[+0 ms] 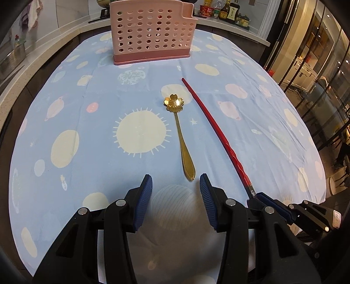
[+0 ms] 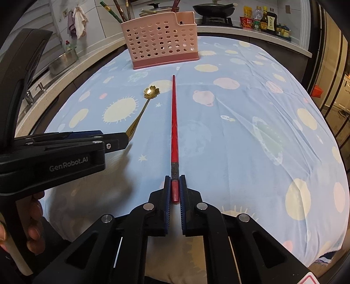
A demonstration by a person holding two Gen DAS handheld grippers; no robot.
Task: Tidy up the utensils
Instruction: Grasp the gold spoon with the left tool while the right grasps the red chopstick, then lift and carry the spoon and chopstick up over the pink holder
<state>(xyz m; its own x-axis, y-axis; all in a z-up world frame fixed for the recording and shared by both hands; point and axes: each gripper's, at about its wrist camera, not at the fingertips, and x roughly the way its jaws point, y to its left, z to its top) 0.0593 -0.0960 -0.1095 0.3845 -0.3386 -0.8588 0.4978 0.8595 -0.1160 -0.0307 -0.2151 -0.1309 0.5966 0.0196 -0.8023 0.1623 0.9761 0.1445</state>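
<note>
Left wrist view: the left claw [image 1: 176, 182] is spread wide, its 2 blue pads apart with nothing between them. Just ahead of it, closer to its right pad, lies the butt of a gold spoon [image 1: 181, 135], flat on the worktop [image 1: 87, 131]. The spoon's flower-shaped bowl points away from the claw, toward the pink caddy [image 1: 152, 32] standing upright well ahead at the far end of the blue patterned cloth. To the right of the spoon, near it but not touching, a red chopstick [image 1: 215, 127] runs diagonally; its near end disappears into the right claw [image 1: 254, 194], which sits just to the right of the left claw.

Right wrist view: the right claw [image 2: 175, 189] is closed on the chopstick [image 2: 174, 122], its pads pressed against both sides of the thick end. The stick extends straight ahead from the claw, its thin tip aimed at the caddy [image 2: 161, 39], and lies low along the cloth; whether it touches the cloth I cannot tell. Ahead and to the left of this claw, the spoon [image 2: 144, 104] lies with its handle end hidden behind the left claw [image 2: 118, 141]. Several utensils stand in the caddy. Bottles [image 2: 265, 20] line the far counter beyond and to the right.
</note>
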